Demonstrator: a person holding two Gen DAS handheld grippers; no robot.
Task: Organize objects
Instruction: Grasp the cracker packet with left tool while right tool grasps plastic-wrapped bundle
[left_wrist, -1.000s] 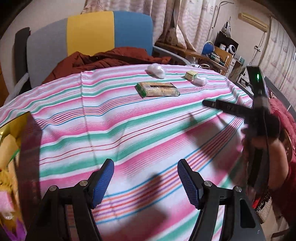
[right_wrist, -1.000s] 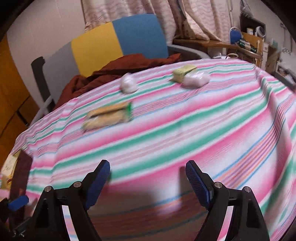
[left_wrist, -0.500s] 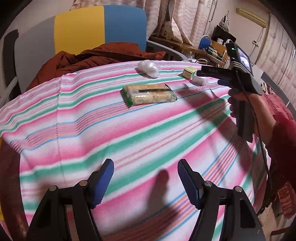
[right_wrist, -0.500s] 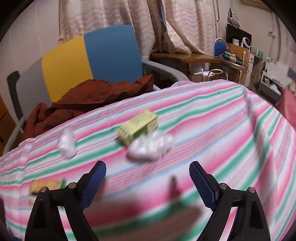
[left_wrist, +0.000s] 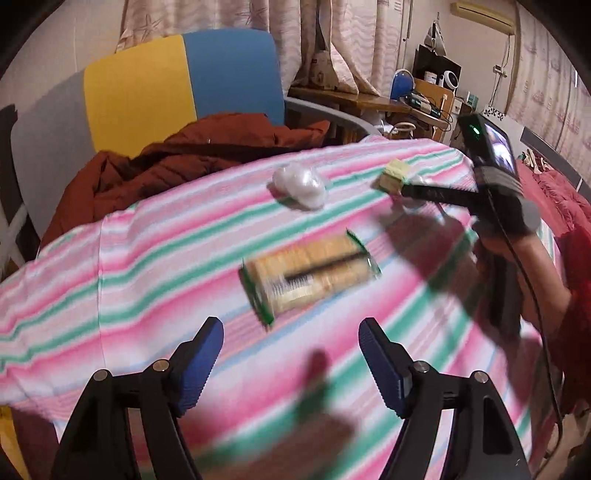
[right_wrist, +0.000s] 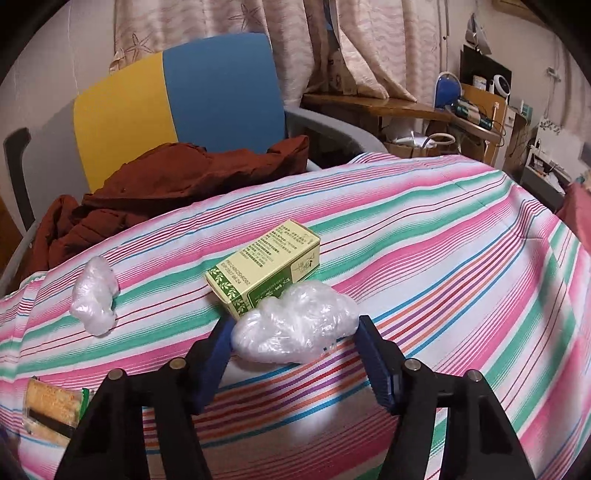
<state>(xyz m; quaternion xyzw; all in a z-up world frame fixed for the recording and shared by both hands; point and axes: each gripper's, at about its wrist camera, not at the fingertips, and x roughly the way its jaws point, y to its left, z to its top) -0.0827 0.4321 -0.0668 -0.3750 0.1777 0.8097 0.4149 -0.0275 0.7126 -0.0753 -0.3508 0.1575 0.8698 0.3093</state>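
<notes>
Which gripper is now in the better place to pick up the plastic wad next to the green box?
Right. The right gripper has its jaws on both sides of that plastic wad, beside the green box. The left gripper is open near the cracker pack.

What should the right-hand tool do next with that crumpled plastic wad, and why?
Probably close: the right gripper is open, its fingers bracketing the plastic wad, which lies on the striped tablecloth against the green box.
</notes>
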